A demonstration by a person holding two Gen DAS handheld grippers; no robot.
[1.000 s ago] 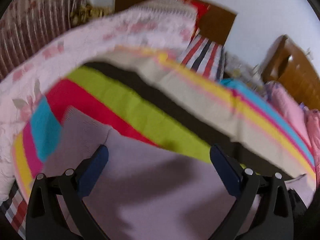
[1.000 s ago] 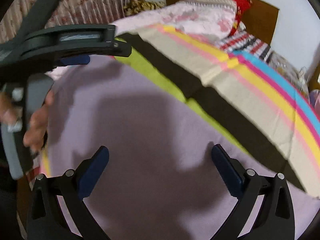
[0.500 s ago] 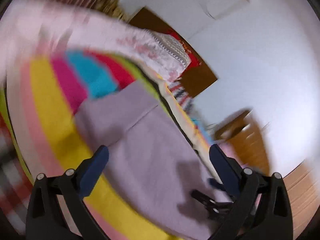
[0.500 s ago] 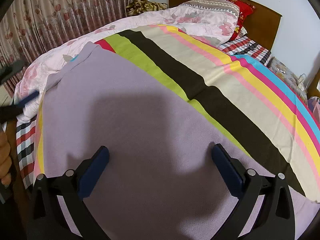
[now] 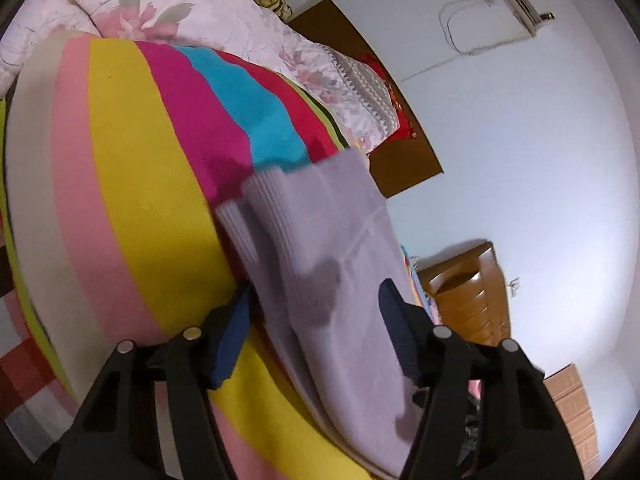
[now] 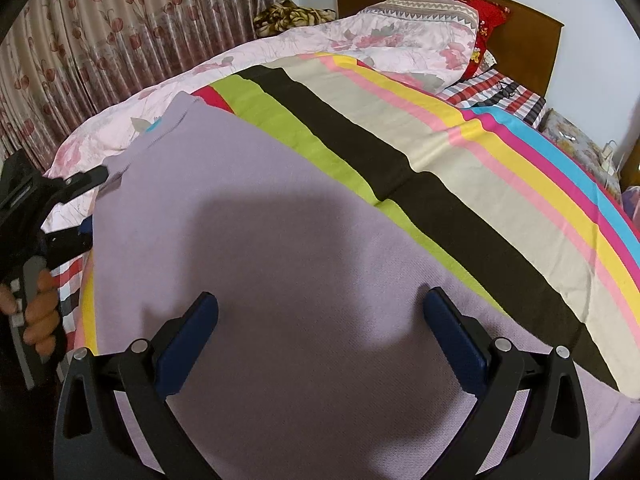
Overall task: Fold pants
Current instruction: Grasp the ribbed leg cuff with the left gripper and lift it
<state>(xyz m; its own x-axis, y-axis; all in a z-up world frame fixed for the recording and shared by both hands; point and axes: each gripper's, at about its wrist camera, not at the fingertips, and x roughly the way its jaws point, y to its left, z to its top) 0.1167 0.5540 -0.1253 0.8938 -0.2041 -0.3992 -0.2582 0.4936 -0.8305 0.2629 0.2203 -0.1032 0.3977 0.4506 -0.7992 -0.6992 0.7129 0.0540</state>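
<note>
The bed (image 6: 500, 168) is the largest thing here, and it carries all the rest. A striped blanket (image 6: 460, 152) covers most of it, with bands of black, green, beige, yellow, pink and blue. A floral quilt (image 6: 280, 56) lies along the far side, next to the curtain (image 6: 100, 32). At the headboard (image 6: 520, 32) there are pillows (image 6: 440, 4).

The pants (image 6: 280, 220), light purple, lie spread flat on the blanket and fill the near part of the right wrist view. Their ribbed hem (image 5: 280, 208) is at the left end, close to the edge of the bed.

The left gripper (image 5: 316, 312) is at this end, turned on its side, held by a hand (image 6: 38, 308). Its jaws are about half open and are closing, with the edge of the pants between them. One finger is under the cloth and the other over it. It seems the pads do not press the fabric yet, but the view is blurred here.

The right gripper (image 6: 320, 320) hangs over the middle of the pants. Its jaws are wide apart and hold nothing.
</note>
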